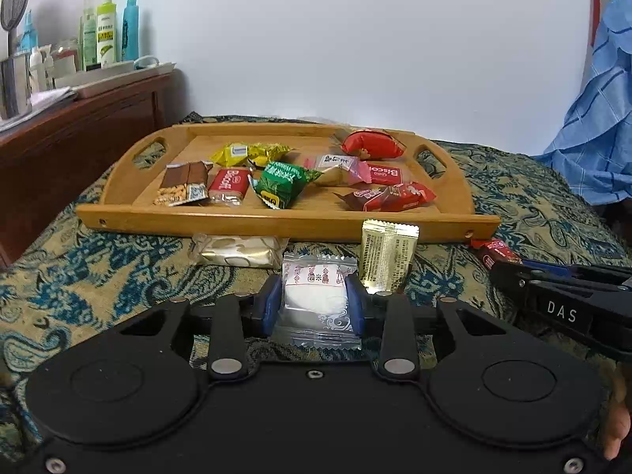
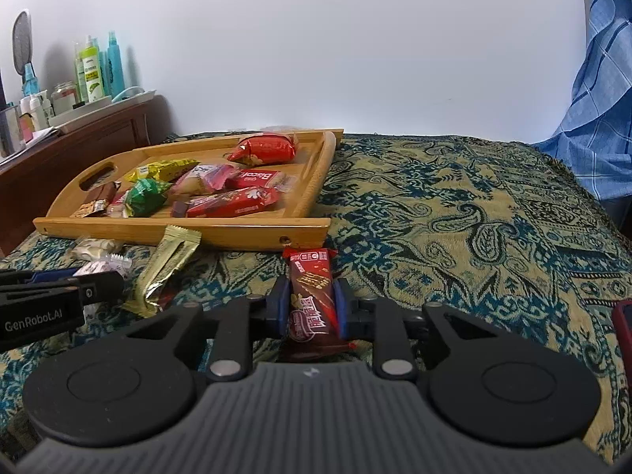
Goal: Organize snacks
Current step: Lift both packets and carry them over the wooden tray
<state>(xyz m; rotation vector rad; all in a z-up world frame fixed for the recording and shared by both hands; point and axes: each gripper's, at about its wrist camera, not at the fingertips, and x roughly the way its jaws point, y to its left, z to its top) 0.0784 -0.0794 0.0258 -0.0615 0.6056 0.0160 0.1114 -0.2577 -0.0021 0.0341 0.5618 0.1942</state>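
My left gripper (image 1: 315,292) is shut on a clear-wrapped white snack (image 1: 316,296) just above the patterned cloth, in front of the wooden tray (image 1: 276,223). My right gripper (image 2: 310,296) is shut on a red-brown wafer bar (image 2: 312,296) near the tray's front right corner (image 2: 312,233). The tray holds several wrapped snacks: red, green, yellow, pink and brown. A gold packet (image 1: 387,256) and a cream-gold packet (image 1: 237,251) lie on the cloth in front of the tray. The right gripper also shows at the right of the left wrist view (image 1: 493,268).
A dark wooden cabinet (image 1: 79,138) with bottles and a white tray stands at the left. Blue checked fabric (image 1: 592,118) hangs at the right. A red object (image 2: 623,328) lies at the right edge of the cloth.
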